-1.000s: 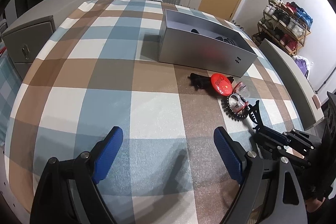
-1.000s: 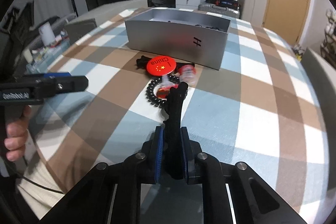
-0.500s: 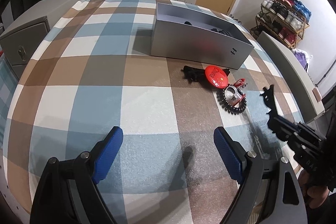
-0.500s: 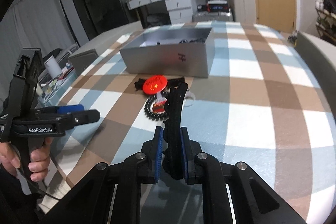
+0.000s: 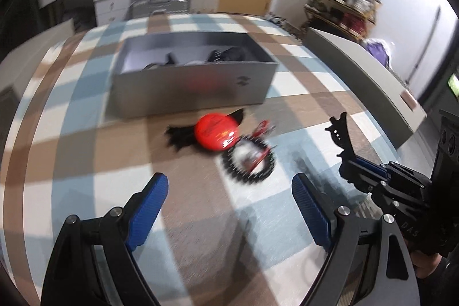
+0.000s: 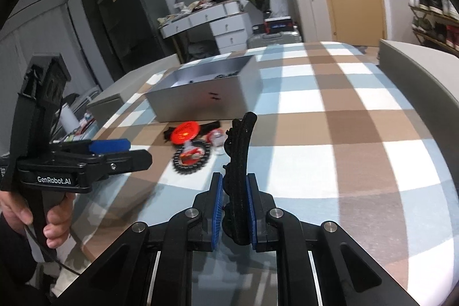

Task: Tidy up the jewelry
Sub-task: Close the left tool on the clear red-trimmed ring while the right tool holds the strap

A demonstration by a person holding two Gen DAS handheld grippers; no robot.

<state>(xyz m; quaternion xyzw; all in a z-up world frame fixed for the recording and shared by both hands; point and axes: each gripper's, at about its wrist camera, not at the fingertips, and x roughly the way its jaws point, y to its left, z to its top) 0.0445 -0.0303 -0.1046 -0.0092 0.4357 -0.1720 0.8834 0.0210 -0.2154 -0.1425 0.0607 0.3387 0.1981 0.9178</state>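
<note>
My right gripper (image 6: pixel 234 182) is shut on a black hair claw clip (image 6: pixel 239 159), which stands up between the blue pads above the checked cloth. The left wrist view shows that clip (image 5: pixel 341 136) at the right. My left gripper (image 5: pixel 229 182) is open with nothing between its fingers, just short of a blurred pile. The pile holds a red round badge (image 5: pixel 215 134), a black spiral hair tie (image 5: pixel 249 162) and a black piece (image 5: pixel 178 135) under the badge. Behind it stands an open silver box (image 5: pixel 189 88) with dark items inside. In the right wrist view the left gripper (image 6: pixel 129 152) sits left of the badge (image 6: pixel 185 132).
A blue, brown and white checked cloth (image 6: pixel 330 134) covers the surface. Grey raised boards (image 5: pixel 364 70) run along its sides. White drawers (image 6: pixel 226 27), a suitcase and a shoe rack (image 5: pixel 344 2) stand beyond. A person's hand (image 6: pixel 51 222) holds the left gripper's handle.
Both grippers have shifted and rolled. The left wrist view has come nearer to the pile and the box. The right gripper has carried the clip up and toward the pile.
</note>
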